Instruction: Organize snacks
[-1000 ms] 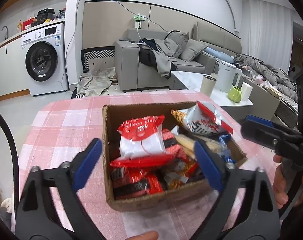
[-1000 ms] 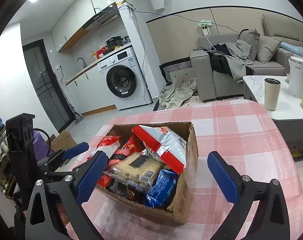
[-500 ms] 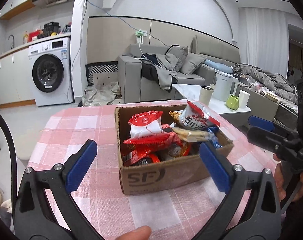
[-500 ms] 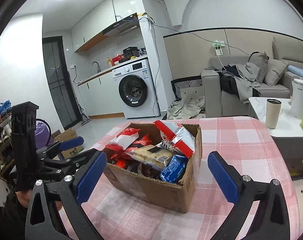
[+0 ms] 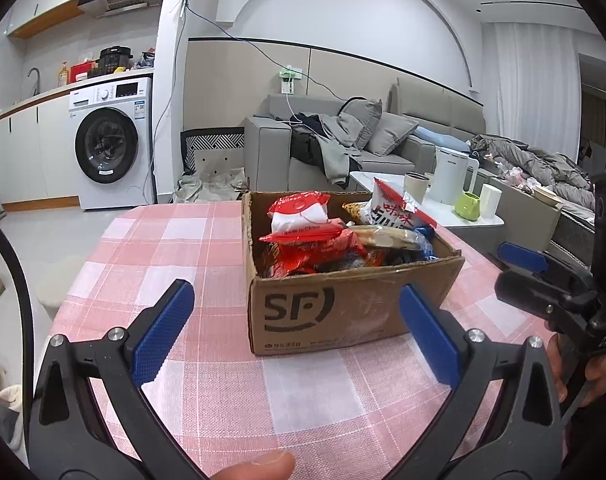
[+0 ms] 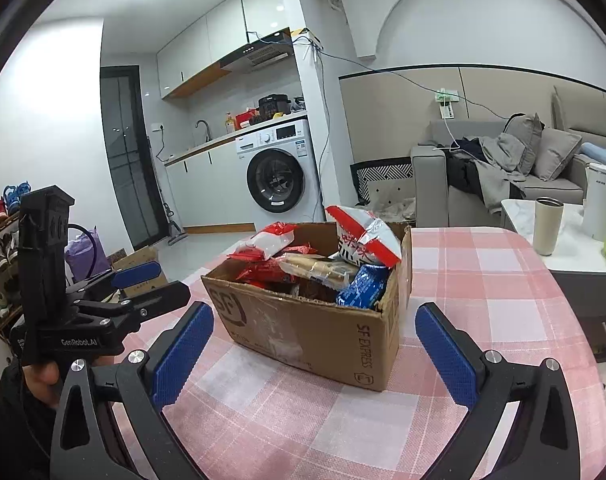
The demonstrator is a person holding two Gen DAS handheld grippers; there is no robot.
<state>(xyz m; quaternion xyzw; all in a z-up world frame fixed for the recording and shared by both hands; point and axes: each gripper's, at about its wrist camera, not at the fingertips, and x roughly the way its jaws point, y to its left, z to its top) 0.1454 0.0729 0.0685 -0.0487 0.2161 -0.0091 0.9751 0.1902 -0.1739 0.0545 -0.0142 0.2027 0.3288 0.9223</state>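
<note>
Both my grippers, left gripper [image 5: 295,330] and right gripper [image 6: 313,350], hold their fingers spread wide and empty; the cardboard box [image 5: 345,304] of snacks [image 5: 303,226] sits just ahead between my fingertips.

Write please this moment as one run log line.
left gripper: open, empty | right gripper: open, empty | brown cardboard box: on pink checked tablecloth, full of snack packets | nothing taken out
</note>
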